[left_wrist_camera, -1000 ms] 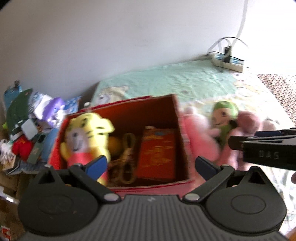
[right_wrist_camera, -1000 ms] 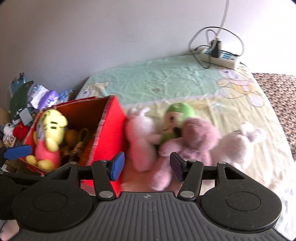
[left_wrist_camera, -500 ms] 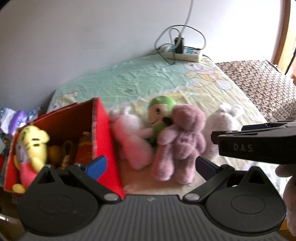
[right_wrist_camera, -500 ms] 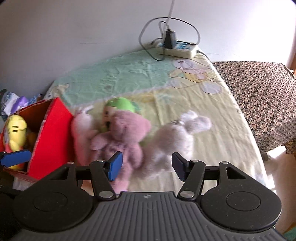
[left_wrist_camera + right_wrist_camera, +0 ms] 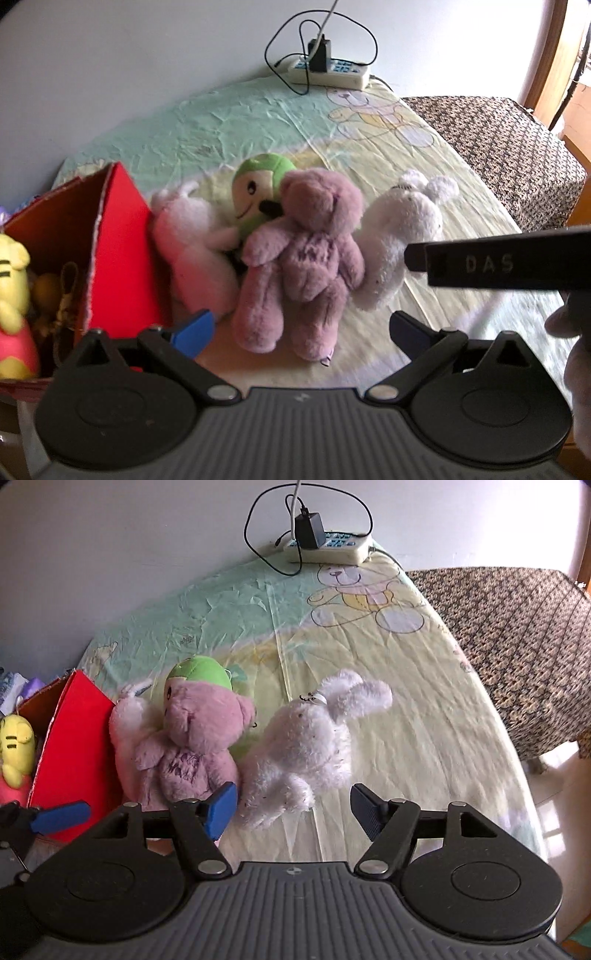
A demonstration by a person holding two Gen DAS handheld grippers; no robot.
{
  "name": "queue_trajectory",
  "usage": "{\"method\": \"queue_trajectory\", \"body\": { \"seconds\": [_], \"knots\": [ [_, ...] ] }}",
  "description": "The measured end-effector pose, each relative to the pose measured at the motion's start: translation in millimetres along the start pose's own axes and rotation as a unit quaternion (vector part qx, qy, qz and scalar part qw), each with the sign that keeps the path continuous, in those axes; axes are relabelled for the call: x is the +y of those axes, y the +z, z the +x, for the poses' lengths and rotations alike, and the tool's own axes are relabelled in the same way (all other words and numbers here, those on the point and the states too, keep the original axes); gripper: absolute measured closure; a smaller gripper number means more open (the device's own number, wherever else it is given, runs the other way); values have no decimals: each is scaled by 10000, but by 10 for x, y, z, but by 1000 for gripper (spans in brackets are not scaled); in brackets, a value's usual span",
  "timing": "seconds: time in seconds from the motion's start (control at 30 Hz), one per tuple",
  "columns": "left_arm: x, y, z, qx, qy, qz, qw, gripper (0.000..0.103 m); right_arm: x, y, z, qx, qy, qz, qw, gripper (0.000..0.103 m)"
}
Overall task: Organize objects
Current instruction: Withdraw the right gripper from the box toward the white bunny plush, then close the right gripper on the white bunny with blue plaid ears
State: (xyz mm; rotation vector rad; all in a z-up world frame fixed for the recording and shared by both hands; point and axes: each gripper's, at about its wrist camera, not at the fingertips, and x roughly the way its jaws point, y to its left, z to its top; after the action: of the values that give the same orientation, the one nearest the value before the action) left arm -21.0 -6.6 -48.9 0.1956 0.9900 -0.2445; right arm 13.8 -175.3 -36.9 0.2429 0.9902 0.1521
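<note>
Left gripper [image 5: 301,328] and right gripper [image 5: 293,805] fingers spread, empty.

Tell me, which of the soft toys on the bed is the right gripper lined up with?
The white bunny: it lies straight ahead of the open right gripper, rightmost in the row.

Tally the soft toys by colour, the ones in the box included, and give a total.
Purple: 1, the bear
White: 1, the rabbit
Pink: 1, the pink toy beside the red box
Green: 1, the green-headed doll
Yellow: 1, the yellow toy in the box
Total: 5
</note>
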Motion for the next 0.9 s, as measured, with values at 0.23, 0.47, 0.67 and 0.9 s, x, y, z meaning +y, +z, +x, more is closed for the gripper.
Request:
{"method": "queue_trajectory", "body": {
  "seconds": [0.23, 0.47, 0.67, 0.9],
  "knots": [
    [7, -46, 56, -148, -336, 67, 9993, 3, -273, 42, 138, 83, 806, 733, 9940, 33],
    [39, 80, 169, -203, -407, 180, 9988, 7, -492, 132, 362, 121, 703, 1124, 9911, 36],
    [-113, 145, 246, -182, -1078, 420, 9931, 8, -681, 141, 599, 385, 1236, 1800, 9751, 35],
    [-352, 162, 403, -45, -1183, 911, 9888, 9, -726, 179, 776, 512, 1745, 2206, 9583, 43]
  ]
}}
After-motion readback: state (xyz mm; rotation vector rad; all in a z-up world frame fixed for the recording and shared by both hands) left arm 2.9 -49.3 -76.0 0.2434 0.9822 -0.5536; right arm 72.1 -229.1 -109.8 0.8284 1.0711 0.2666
